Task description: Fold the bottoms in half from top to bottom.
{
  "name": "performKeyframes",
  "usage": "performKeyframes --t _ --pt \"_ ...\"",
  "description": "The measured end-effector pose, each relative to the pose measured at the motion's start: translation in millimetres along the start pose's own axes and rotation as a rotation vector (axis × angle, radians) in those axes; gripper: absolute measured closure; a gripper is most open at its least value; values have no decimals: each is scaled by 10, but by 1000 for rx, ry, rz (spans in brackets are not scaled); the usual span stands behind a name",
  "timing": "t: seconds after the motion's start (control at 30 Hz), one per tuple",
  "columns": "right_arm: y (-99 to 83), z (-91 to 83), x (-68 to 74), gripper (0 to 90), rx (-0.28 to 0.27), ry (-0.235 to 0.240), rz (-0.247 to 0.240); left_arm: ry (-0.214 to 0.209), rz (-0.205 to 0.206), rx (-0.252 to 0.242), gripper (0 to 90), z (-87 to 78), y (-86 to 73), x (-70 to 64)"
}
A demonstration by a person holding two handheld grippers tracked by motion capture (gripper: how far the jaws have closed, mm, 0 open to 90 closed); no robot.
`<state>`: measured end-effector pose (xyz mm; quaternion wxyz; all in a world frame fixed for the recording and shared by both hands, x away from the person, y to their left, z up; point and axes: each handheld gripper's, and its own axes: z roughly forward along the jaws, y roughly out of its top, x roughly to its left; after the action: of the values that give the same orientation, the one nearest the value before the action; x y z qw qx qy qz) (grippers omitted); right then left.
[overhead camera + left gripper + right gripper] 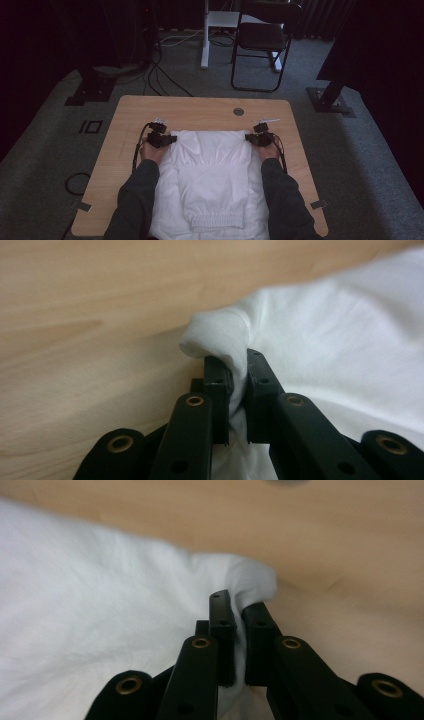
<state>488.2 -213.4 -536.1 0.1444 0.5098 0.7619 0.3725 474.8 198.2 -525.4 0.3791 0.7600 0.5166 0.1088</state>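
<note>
White garment (212,170) lies flat on the tabletop (135,107), its far corners pinched by the left gripper (165,140) and right gripper (254,138); lift both evenly, keeping the edge taut.

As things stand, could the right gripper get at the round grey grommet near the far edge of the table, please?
Probably not yet: the right gripper is shut on the white garment corner. The bare table up to the grommet looks unobstructed.
</note>
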Motion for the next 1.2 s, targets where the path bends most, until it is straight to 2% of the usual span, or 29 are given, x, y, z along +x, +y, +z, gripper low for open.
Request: performKeyframes --t 0.03,0.1,0.23,0.3,0.37,0.43,0.47,0.5,0.57,0.63,0.73,0.8,0.93,0.97,1.0,1.1,1.13,1.2 --pt "31 -63 -19 857 -32 3 7 -17 -12 -33 843 -71 22 44" --pt "108 -206 -74 857 -118 24 43 -46 -41 -66 846 -138 53 82" --pt "165 -222 -37 856 -122 -5 -8 -56 -41 -105 845 -207 102 51" --pt "194 -273 -41 855 -162 4 6 -64 -50 -134 844 -258 141 45" --pt "226 -361 -33 854 -221 11 -6 -79 -56 -172 843 -327 184 32" --pt "235 -395 -29 854 -240 13 -10 -79 -56 -172 843 -327 184 32" --pt "235 -395 -29 853 -240 13 -10 -84 -40 -202 843 -437 232 -19" --pt "222 -523 1 849 -267 33 -68 -87 -25 -207 842 -477 232 -43" --pt "196 -567 6 849 -275 42 -83 -91 4 -216 842 -561 209 -94" --pt "124 -674 1 848 -297 88 -89 -108 21 -233 842 -658 171 -129" --pt "-8 -856 -17 847 -326 162 -94 -118 69 -257 841 -817 101 -213" --pt "-104 -969 -4 848 -332 191 -114 -130 100 -264 841 -915 32 -292" --pt "-308 -1145 67 848 -321 196 -165 -137 162 -262 840 -1073 -138 -427" --pt "-402 -1204 99 847 -318 205 -175 -141 168 -261 840 -1110 -192 -452" --pt "-402 -1204 99 847 -318 205 -175 -146 174 -259 840 -1140 -253 -479" --pt "-640 -1269 176 847 -292 209 -185 -127 197 -234 836 -1177 -476 -557" --pt "-640 -1269 176 847 -292 209 -185 -119 197 -220 836 -1178 -581 -579" --pt "-801 -1267 212 847 -266 211 -175 -127 188 -193 835 -1167 -728 -600"
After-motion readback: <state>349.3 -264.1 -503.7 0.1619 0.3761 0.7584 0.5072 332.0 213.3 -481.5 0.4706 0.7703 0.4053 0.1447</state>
